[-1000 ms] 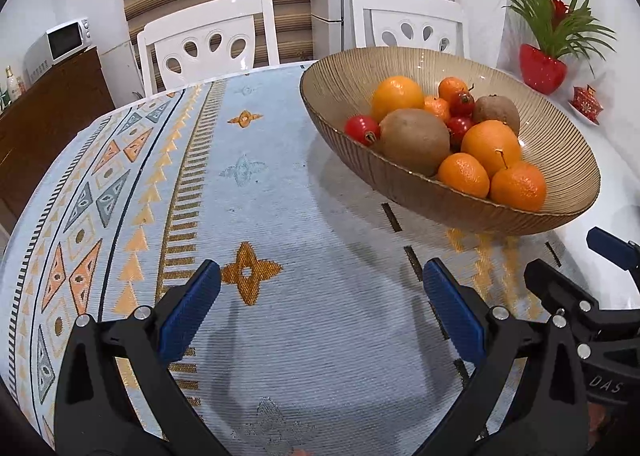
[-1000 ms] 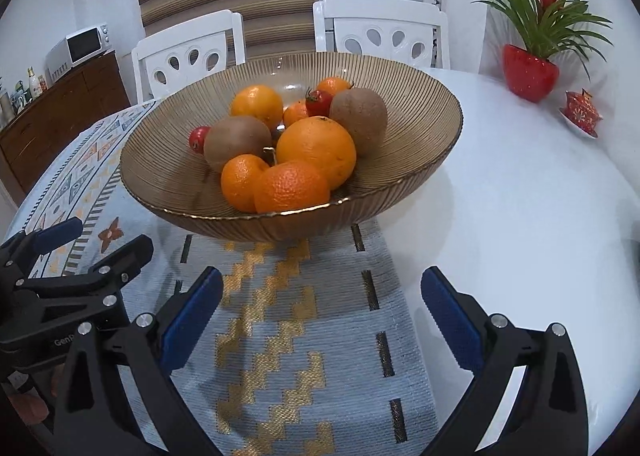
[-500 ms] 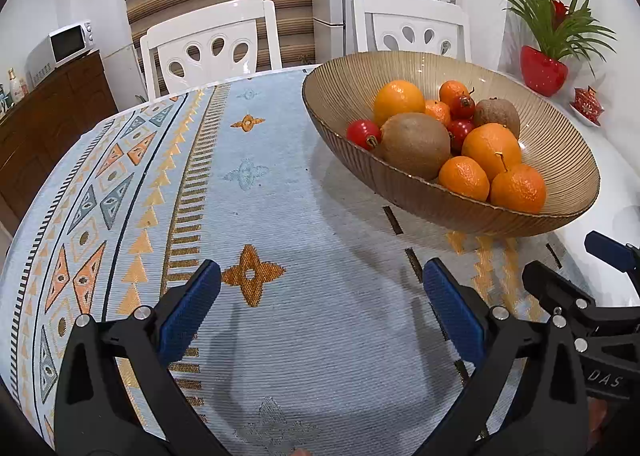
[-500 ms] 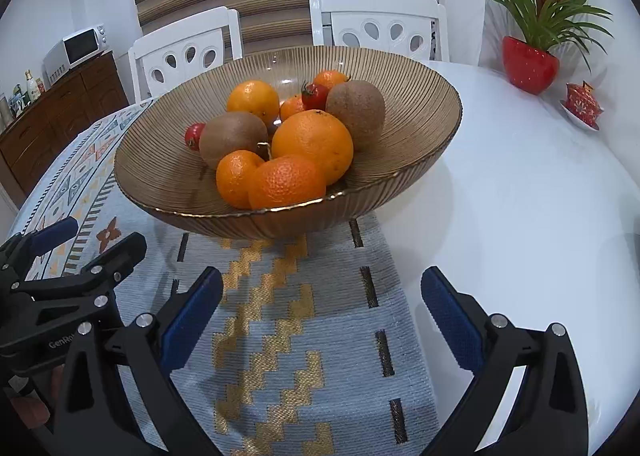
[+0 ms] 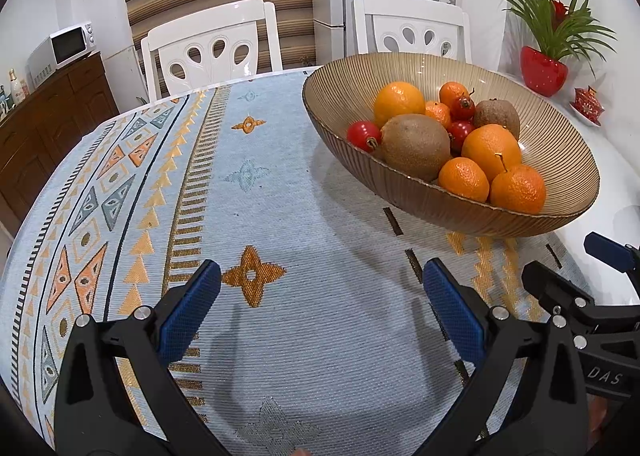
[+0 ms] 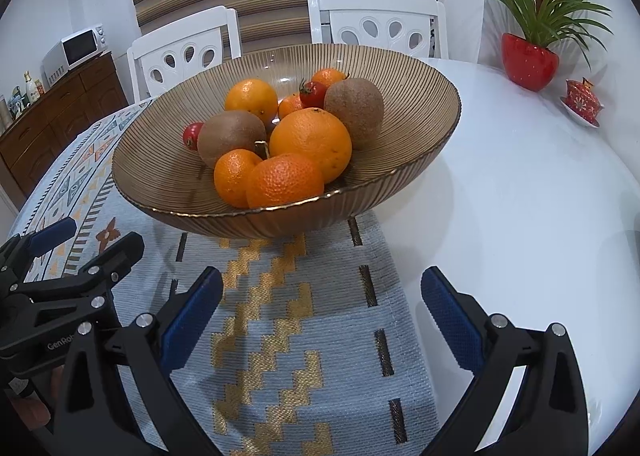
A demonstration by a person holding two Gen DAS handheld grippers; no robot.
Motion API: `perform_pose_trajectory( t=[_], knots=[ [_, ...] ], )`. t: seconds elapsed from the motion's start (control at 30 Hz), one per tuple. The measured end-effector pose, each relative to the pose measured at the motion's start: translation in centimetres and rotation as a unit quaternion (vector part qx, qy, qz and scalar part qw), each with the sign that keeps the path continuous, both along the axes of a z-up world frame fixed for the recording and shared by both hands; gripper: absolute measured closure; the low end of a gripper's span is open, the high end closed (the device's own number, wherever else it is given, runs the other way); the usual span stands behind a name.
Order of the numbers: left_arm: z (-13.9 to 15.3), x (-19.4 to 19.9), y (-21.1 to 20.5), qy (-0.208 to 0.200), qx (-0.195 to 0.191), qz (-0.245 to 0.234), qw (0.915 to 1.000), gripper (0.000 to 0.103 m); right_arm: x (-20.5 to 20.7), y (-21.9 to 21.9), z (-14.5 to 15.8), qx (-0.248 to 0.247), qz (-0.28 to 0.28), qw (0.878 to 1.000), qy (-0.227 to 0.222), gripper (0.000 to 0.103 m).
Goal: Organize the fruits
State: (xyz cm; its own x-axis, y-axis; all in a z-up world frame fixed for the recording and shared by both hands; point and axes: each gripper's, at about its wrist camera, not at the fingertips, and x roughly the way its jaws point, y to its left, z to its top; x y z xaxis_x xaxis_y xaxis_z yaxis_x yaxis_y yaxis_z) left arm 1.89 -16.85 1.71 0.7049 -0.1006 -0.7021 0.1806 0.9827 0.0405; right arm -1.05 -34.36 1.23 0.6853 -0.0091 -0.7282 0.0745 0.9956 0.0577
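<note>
Both grippers — left (image 5: 320,306), right (image 6: 322,304) — jaws apart, empty; bowl (image 6: 168,180) fruit overlapping, rear tomatoes (image 5: 460,130) half hidden.

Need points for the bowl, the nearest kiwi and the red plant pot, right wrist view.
bowl (image 6: 400,68): right wrist view, bare inner wall near far rim.
nearest kiwi (image 6: 228,136): right wrist view, middle of its skin.
red plant pot (image 6: 528,62): right wrist view, front face.

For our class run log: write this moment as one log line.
left tool: open, empty | right tool: open, empty | fruit: all in bowl | phase: pre-grasp
</note>
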Motion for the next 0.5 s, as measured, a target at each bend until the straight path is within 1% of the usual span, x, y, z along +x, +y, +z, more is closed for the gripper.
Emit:
perform_pose_trajectory(
  t=[0.23, 0.5],
  knots=[
    [0.13, -0.09, -0.07, -0.003, 0.000, 0.000, 1.0000, 0.003, 0.03, -0.35, -0.15, 0.009, -0.003, 1.000, 0.002, 0.005],
    [0.20, -0.06, -0.06, -0.003, -0.002, 0.000, 1.0000, 0.003, 0.12, -0.25, -0.24, 0.007, -0.002, 1.000, 0.006, 0.005]
  ],
)
